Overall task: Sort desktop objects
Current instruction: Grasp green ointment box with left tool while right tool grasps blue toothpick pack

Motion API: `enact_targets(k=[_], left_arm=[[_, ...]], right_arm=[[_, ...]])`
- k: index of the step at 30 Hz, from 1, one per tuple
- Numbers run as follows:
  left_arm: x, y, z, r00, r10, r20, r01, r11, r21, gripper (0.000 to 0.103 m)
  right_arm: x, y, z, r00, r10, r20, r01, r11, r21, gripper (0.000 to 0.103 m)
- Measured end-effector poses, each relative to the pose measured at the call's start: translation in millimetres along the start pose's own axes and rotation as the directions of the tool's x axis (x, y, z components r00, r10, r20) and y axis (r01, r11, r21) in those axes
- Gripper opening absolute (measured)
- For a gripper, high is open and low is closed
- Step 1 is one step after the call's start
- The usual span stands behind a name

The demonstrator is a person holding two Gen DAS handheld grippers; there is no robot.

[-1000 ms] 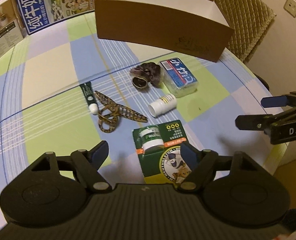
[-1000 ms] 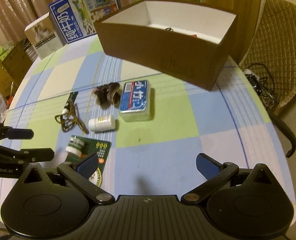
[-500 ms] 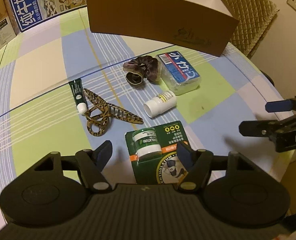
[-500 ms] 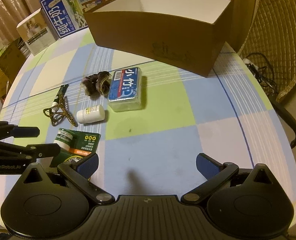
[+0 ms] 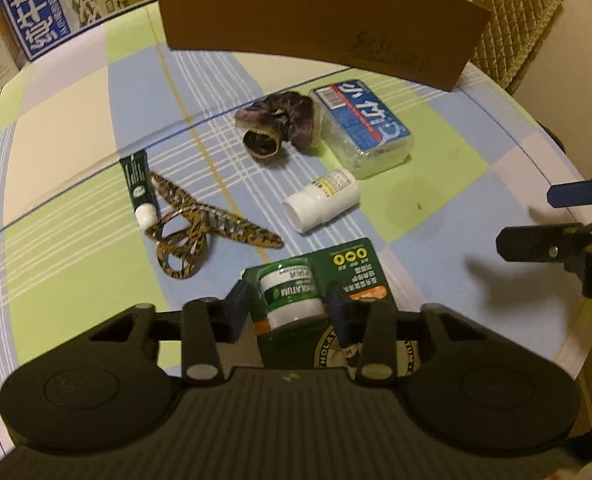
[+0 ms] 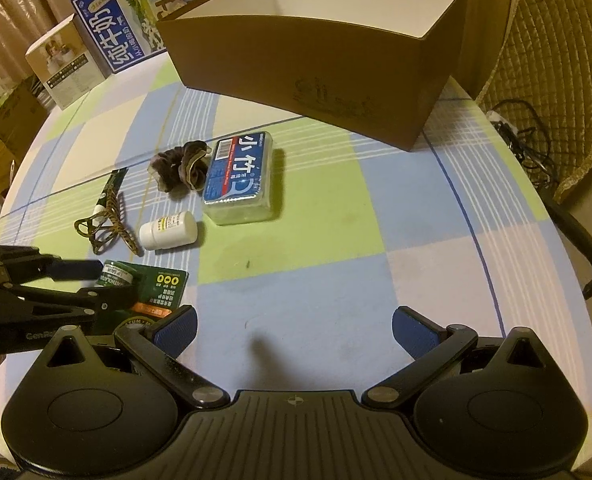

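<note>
A green Mentholatum blister pack (image 5: 337, 276) with a white-and-green jar lies at the near table edge. My left gripper (image 5: 290, 308) has narrowed around the jar, a pad close on each side; I cannot tell whether they touch it. It also shows in the right wrist view (image 6: 108, 282). Beyond lie a white pill bottle (image 5: 321, 200), a leopard-print hair clip (image 5: 200, 228), a green tube (image 5: 138, 182), a dark scrunchie (image 5: 280, 126) and a blue-labelled clear box (image 5: 361, 128). My right gripper (image 6: 294, 328) is open and empty over the near right table; it shows at the right of the left wrist view (image 5: 551, 216).
A brown cardboard box (image 6: 315, 48) with a white inside stands at the back of the checked tablecloth (image 6: 335, 200). A blue milk carton box (image 6: 132, 24) and a smaller white box (image 6: 64, 64) stand at the back left. A quilted chair (image 6: 555, 80) is on the right.
My left gripper has moved forward and down over the green pack and its fingers have closed in around the jar. My right gripper has moved closer to the table and stayed open.
</note>
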State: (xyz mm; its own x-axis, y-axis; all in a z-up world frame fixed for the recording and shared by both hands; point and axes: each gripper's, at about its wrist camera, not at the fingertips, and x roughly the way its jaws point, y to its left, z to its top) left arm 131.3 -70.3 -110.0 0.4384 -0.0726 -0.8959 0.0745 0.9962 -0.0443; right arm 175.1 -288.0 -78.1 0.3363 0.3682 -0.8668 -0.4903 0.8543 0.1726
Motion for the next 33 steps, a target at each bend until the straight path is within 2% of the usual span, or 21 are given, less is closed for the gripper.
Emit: enact_targets(k=[2, 9, 16, 21, 27, 29, 33], left_arm=[[0, 4, -2, 1.000, -0.007, -0.003, 0.007, 1.000, -0.020, 0.028], [-10, 20, -17, 1.000, 0.016, -0.008, -0.016, 0.999, -0.036, 0.028], [-24, 57, -35, 0.996, 0.081, -0.021, -0.083, 0.988, -0.130, 0.028], [-31, 89, -36, 0.991, 0.136, -0.011, -0.135, 0.970, -0.203, 0.028], [-34, 126, -31, 0.982, 0.190, -0.001, -0.182, 0.937, -0.298, 0.028], [-33, 134, -29, 0.979, 0.206, -0.003, -0.196, 0.929, -0.314, 0.028], [-32, 147, -28, 0.975, 0.222, -0.004, -0.209, 0.913, -0.351, 0.028]], right_arm=[[2, 1, 1, 1.000, 0.003, -0.004, -0.003, 1.000, -0.005, 0.101], [10, 7, 9, 1.000, 0.025, -0.007, -0.025, 0.999, -0.035, 0.101], [19, 14, 21, 0.999, 0.034, 0.018, -0.033, 0.998, -0.058, 0.101], [28, 19, 34, 0.998, 0.045, 0.048, -0.041, 0.996, -0.076, 0.101], [43, 30, 51, 0.996, 0.049, 0.075, -0.037, 0.986, -0.162, 0.101], [49, 33, 56, 0.996, 0.050, 0.079, -0.034, 0.983, -0.181, 0.099], [64, 36, 68, 0.996, 0.049, 0.073, -0.035, 0.981, -0.192, 0.089]])
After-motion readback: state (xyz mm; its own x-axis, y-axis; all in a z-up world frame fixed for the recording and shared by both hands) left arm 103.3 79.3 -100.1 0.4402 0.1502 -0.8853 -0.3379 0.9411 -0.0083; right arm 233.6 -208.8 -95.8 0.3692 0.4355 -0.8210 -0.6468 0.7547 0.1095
